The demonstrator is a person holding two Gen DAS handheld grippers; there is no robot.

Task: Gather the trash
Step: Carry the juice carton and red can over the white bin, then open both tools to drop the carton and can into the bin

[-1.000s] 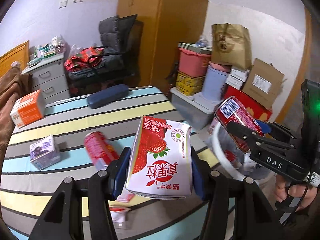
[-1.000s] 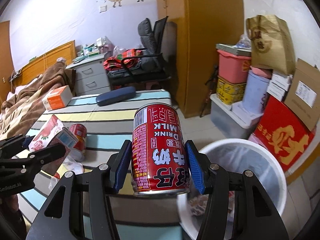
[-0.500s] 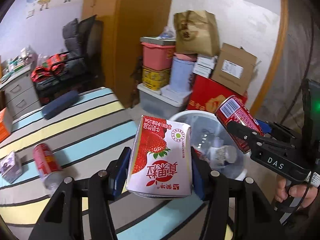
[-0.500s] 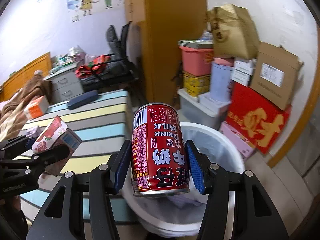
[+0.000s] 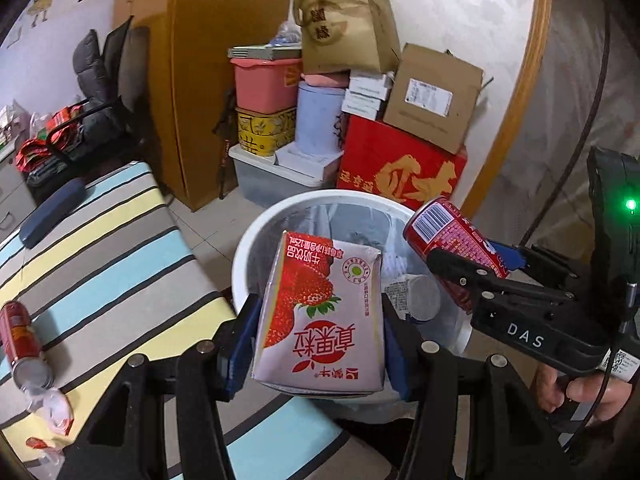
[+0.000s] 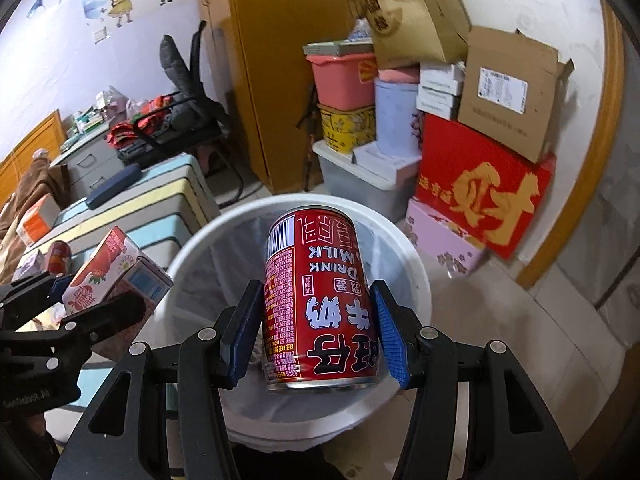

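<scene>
Right gripper (image 6: pixel 316 334) clamps red can (image 6: pixel 320 300) ("DRINK MILK" label, inverted).

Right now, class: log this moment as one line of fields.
left tool: shut on carton | right tool: shut on can | both over bin | release pending

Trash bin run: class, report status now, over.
Left claw shut on strawberry milk carton. Right claw shut on red milk can. Both above white bin. Nothing blocking.

Left gripper (image 5: pixel 318 344) and right gripper (image 6: pixel 316 332) side by side, tilted downward, both clamped, each with a load
</scene>
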